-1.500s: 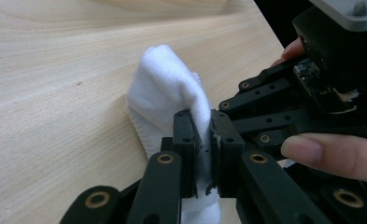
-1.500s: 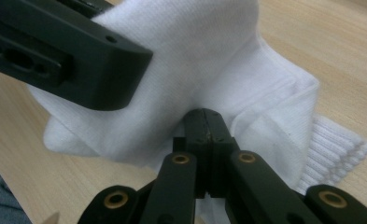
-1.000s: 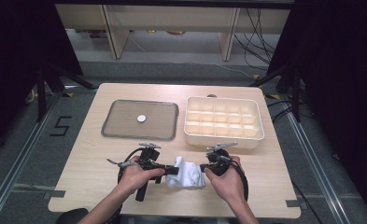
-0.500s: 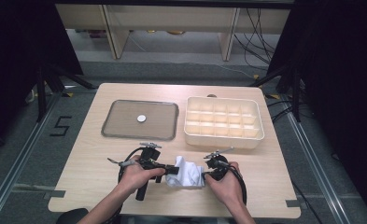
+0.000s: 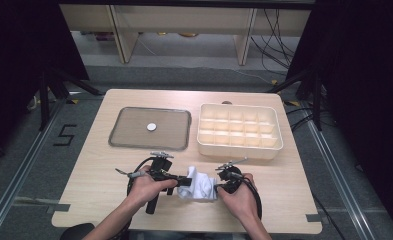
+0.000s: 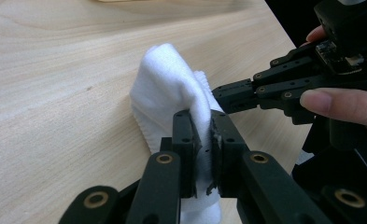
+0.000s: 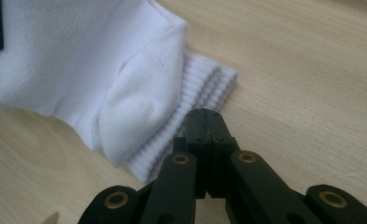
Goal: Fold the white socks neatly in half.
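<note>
A white sock [image 5: 200, 184] lies bunched on the wooden table near its front edge, between my two grippers. My left gripper [image 5: 185, 181] comes in from the sock's left. In the left gripper view it [image 6: 202, 137] is shut on a raised fold of the sock [image 6: 172, 79]. My right gripper [image 5: 218, 186] sits at the sock's right side. In the right gripper view it [image 7: 204, 122] is shut, its tips against the ribbed cuff [image 7: 204, 88], and no fabric shows between the jaws. The left gripper view also shows the right gripper [image 6: 221, 93] touching the sock.
A grey tray [image 5: 119, 140] with a small white disc [image 5: 151, 127] in it lies at the back left. A cream box [image 5: 239, 150] with several compartments stands at the back right. Bare wood runs along the front edge on both sides of the hands.
My right gripper has edged a little left and nearer to the sock. The left gripper and the sock have hardly moved.
</note>
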